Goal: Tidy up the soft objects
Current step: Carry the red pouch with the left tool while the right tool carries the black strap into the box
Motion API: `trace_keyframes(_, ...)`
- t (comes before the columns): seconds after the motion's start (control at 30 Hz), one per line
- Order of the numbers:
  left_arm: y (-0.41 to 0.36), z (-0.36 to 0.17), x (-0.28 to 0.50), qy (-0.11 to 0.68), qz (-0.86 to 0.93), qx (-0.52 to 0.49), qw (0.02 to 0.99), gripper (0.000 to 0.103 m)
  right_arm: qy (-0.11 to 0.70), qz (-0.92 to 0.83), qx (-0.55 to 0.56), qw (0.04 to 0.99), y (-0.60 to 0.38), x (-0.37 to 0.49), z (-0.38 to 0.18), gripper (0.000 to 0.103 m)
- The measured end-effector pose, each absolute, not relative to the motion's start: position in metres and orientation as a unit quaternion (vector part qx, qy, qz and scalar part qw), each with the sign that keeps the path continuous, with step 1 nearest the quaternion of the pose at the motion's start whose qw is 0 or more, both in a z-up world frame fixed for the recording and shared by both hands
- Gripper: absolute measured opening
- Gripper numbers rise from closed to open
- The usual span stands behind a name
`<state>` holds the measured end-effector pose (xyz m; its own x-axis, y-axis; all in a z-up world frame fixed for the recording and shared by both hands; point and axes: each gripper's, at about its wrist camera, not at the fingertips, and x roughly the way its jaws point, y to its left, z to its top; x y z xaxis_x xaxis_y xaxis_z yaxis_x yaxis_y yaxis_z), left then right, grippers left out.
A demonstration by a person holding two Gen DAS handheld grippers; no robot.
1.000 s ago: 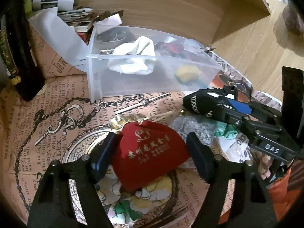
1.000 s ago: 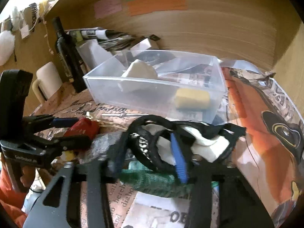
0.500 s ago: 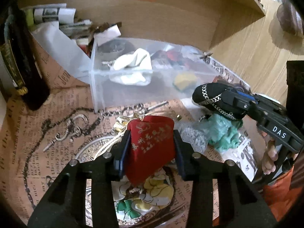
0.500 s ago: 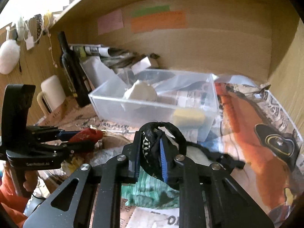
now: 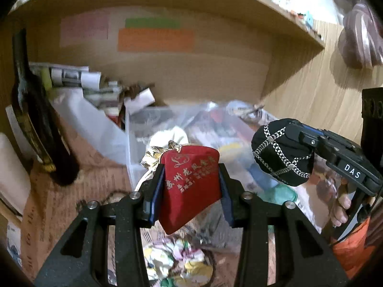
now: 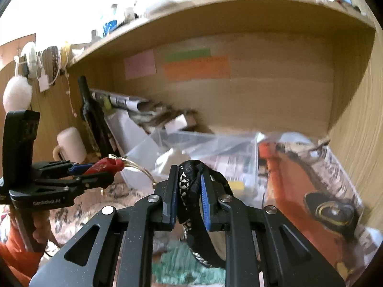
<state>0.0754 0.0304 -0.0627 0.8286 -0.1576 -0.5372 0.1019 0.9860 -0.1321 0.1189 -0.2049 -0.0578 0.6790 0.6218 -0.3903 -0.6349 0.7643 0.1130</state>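
Observation:
My left gripper (image 5: 190,184) is shut on a red velvet pouch (image 5: 189,186) with gold lettering and a gold drawstring, held up above the table. My right gripper (image 6: 189,186) is shut on a black fabric piece with silver chains (image 6: 189,181), also lifted. In the left wrist view that black piece (image 5: 283,151) hangs at the right. In the right wrist view the red pouch (image 6: 105,165) shows at the left. A clear plastic bin (image 5: 182,129) behind both holds a white cloth (image 5: 167,138) and a yellow item (image 6: 235,185).
A green cloth (image 6: 184,267) lies on the newspaper-covered table (image 5: 59,198) below. A dark bottle (image 5: 36,119) and rolled papers (image 5: 71,76) stand at the back left. A white mug (image 6: 70,144) is at the left. A wooden shelf (image 6: 215,14) runs overhead.
Both grippers closed on their items and lifted them off the table toward the bin. The views tilted upward, so the shelf now shows.

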Motion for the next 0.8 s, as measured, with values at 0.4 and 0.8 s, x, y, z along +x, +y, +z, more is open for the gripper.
trace_keyframes(0.4,0.039,-0.036,0.113,0.250,-0.040,-0.037,0.967,0.042,0.163,0.341,-0.018,0.926,-0.188,0.152,-0.027,0.015)
trace_keyframes(0.8,0.048,-0.065,0.171,0.311,-0.033,-0.049,0.949,0.042,0.200,0.362,-0.056,0.909,-0.139,0.190,-0.041,0.015)
